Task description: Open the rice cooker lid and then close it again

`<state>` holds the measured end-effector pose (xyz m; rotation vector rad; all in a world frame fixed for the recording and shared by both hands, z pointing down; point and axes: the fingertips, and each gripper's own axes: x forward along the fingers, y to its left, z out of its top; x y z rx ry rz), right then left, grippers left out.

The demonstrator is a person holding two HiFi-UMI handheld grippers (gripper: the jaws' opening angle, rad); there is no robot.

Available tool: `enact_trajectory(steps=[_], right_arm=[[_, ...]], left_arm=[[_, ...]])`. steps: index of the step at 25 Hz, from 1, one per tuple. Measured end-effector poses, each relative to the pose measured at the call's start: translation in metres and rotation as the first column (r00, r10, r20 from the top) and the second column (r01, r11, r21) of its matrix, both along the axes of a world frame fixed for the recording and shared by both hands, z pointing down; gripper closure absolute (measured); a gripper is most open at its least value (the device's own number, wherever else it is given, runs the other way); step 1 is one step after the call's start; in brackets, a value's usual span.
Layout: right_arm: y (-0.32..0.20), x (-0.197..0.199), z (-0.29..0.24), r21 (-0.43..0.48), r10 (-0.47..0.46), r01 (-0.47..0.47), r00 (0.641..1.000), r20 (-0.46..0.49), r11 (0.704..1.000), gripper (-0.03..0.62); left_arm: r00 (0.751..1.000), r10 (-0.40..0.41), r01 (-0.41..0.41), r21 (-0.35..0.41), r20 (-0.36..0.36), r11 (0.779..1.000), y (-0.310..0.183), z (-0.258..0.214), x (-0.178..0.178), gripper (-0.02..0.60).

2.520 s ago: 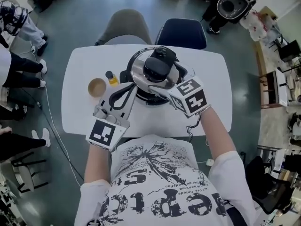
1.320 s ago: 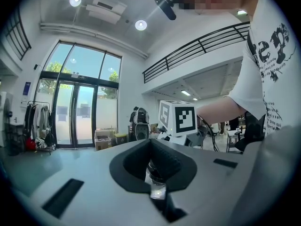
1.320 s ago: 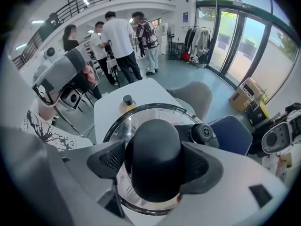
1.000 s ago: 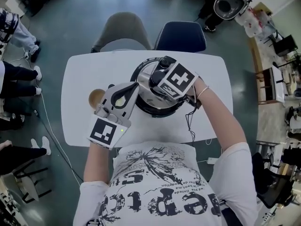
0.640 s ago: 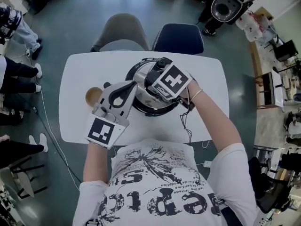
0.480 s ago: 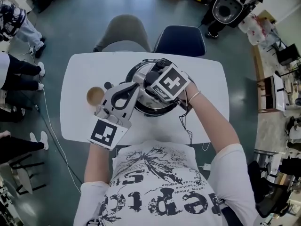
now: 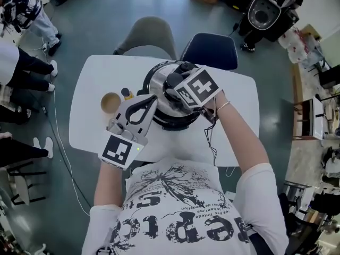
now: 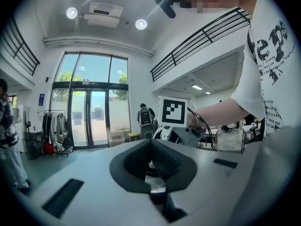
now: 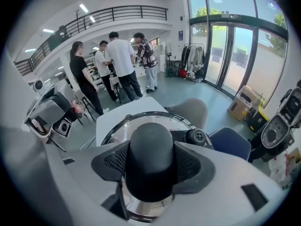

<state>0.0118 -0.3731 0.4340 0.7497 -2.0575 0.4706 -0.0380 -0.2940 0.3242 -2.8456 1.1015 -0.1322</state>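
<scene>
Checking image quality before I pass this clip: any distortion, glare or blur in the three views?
Head view: evenly lit, sharp, edges bowed. Left gripper view: strong fisheye, black corners, bright glass doors. Right gripper view: same fisheye; knob close but sharp.

One cooker (image 7: 158, 83), two chairs (image 7: 151, 33), one cup (image 7: 110, 102)

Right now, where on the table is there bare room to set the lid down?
Bare tabletop right of the rice cooker, up to the right edge; also the near-left corner. Crowded left of it: bowl, small bottle, left gripper.
</scene>
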Motion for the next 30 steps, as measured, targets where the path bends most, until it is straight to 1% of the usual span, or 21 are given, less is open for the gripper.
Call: enact_trajectory(steps=[2,5,8,12,16,21,24,30], right_arm=[[0.003,0.002,-0.014,0.022,-0.01,0.01,1.0,-0.003,1.0,0.298],[0.017,0.003,-0.028,0.03,-0.025,0.024,1.0,0.013,0.999,0.298],[0.033,0.027,-0.027,0.04,-0.006,0.006,1.0,-0.005,0.999,0.298],[0.06,0.062,-0.026,0.031,0.011,-0.011,1.0,0.002,0.999,0.298],[0.099,0.102,-0.023,0.035,0.026,-0.026,1.0,-0.002,0.999,0.298],[0.158,0.147,-0.006,0.008,0.013,-0.013,1.0,-0.02,1.0,0.298],[0.193,0.163,0.005,-0.004,-0.001,0.001,1.0,-0.016,1.0,0.298],[0.24,0.184,0.025,-0.029,-0.022,0.022,1.0,-0.019,0.999,0.298]], left_arm=[[1.0,-0.007,0.008,0.006,-0.008,1.0,0.002,-0.007,0.0,0.568],[1.0,-0.005,0.005,0.02,-0.018,1.0,0.008,-0.016,0.004,0.569],[1.0,0.004,-0.004,0.037,-0.02,0.999,0.02,-0.019,0.02,0.569],[1.0,0.022,-0.021,0.055,-0.019,0.998,0.045,-0.021,0.048,0.569],[0.999,0.028,-0.026,0.065,-0.024,0.998,0.079,-0.019,0.082,0.569],[1.0,0.018,-0.017,0.052,-0.022,0.999,0.134,-0.004,0.12,0.569],[1.0,0.002,-0.001,0.041,-0.025,0.999,0.164,0.005,0.135,0.569],[1.0,-0.014,0.014,0.03,0.004,0.999,0.209,0.022,0.156,0.569]])
